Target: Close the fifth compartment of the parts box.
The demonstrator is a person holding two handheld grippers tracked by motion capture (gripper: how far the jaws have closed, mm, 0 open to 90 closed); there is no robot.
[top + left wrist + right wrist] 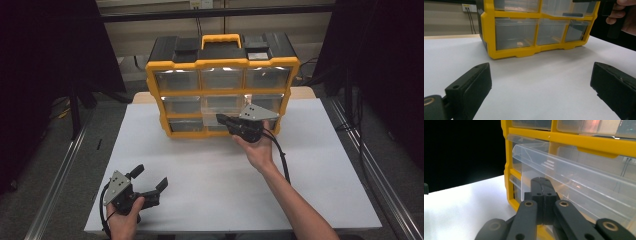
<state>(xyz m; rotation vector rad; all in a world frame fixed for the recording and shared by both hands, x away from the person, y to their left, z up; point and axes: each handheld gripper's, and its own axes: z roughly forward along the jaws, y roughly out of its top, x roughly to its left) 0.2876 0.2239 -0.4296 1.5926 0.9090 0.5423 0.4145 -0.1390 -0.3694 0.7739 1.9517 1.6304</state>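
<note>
Right gripper (223,120), held in the person's right hand (259,149), is up against the front of the yellow organiser (222,64), at the middle column of its lower rows. Its jaws are pressed flat together with no gap between them, as the right gripper view confirms. In that view a clear drawer (579,182) stands out from the organiser's yellow frame, just beyond the jaw tips; whether the jaws pinch any part of it cannot be told. A grey three-cornered plate (257,113) sits on top of this gripper, and its cable (281,155) trails back along the forearm.

Left gripper (150,181), held in the left hand (125,220), is well apart from the organiser, near the table's front left corner. Its jaws are spread wide with nothing between them; the left gripper view shows bare white table (210,175) between the two black jaws and the organiser's lower drawers beyond.

The organiser stands upright at the far side of the table, facing the person. It has a black top, a yellow carry handle (221,39) and three rows of three clear drawers. A small pale item (519,44) lies in the bottom drawer nearest the organiser's left edge; its nature cannot be made out.
</note>
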